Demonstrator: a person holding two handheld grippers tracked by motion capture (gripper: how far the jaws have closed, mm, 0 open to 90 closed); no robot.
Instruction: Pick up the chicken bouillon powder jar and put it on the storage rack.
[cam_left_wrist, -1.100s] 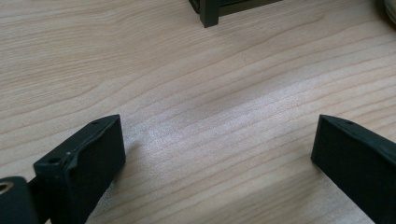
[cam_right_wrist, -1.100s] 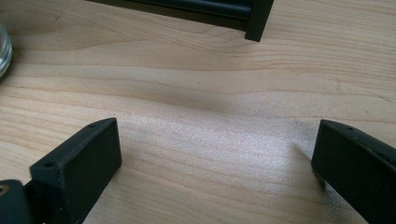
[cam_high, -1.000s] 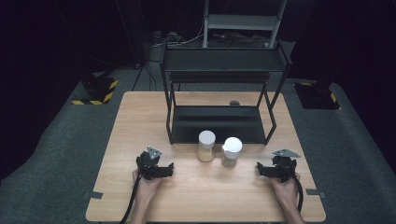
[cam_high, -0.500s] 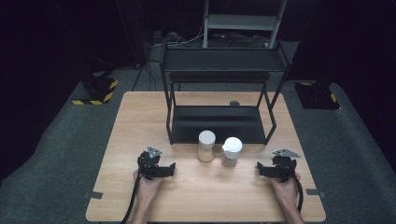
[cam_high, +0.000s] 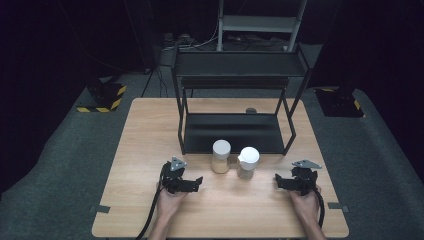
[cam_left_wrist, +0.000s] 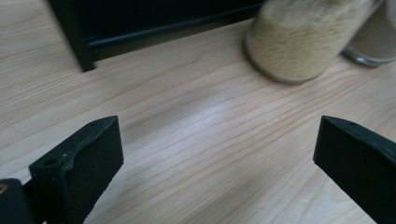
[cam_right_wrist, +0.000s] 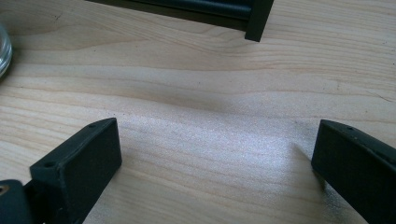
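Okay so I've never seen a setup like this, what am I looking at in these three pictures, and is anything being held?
A person sits at a wooden table, each hand holding a two-jaw tool. The high view looks down from above: left gripper, right gripper. The two close-ups come from cameras riding on those grippers, looking along their black jaws. On the table stand a black metal rack and two white-lidded jars, the left jar and the right jar. Both grippers are open and hold nothing.

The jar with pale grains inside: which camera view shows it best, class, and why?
The high view: the jar shows whole, white lid on, before the rack. The left gripper view gives its grainy lower part blurred; the right gripper view, just a glass edge, jar uncertain.
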